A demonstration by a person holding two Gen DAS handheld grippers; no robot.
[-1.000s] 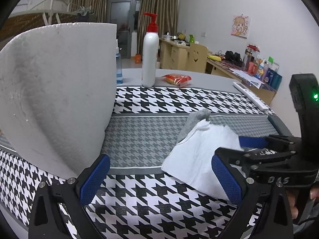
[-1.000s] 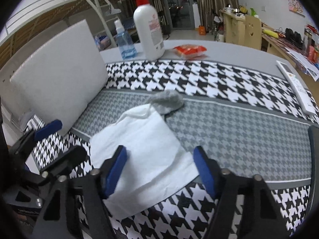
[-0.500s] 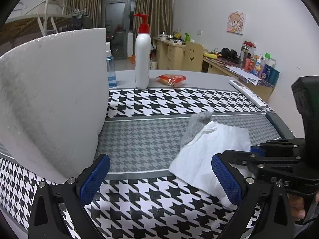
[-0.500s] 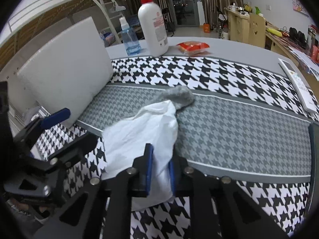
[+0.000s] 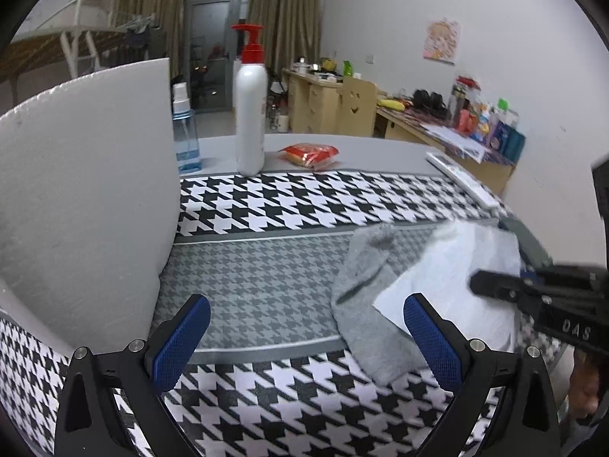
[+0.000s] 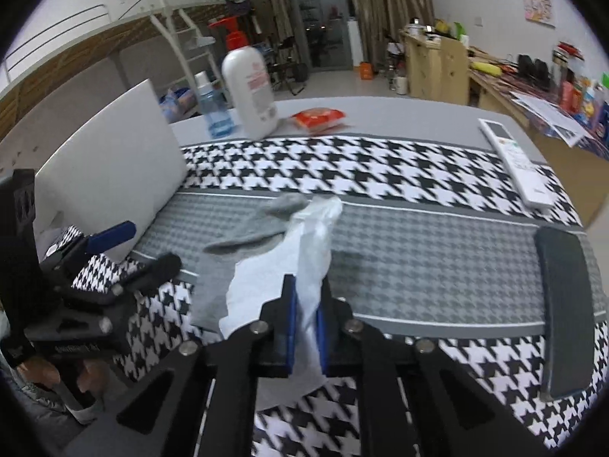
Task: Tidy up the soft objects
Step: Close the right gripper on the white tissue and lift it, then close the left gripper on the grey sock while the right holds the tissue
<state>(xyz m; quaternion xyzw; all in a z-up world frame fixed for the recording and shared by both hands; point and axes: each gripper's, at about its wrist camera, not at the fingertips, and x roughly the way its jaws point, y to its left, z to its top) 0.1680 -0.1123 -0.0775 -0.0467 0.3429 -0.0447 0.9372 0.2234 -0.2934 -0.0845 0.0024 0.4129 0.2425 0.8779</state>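
risk: white tissue (image 6: 304, 266), pinched in the closed right hand-held gripper (image 6: 304, 337) above the tabletop (image 6: 437, 259), may tear or drag the grey sock (image 5: 361, 304) beneath. left hand-held gripper (image 5: 304, 339) open, empty.

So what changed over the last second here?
The right gripper closed on the white cloth and is dragging it off the grey sock, now mostly uncovered. The left gripper remains open and empty; bottles and foam board are unmoved.
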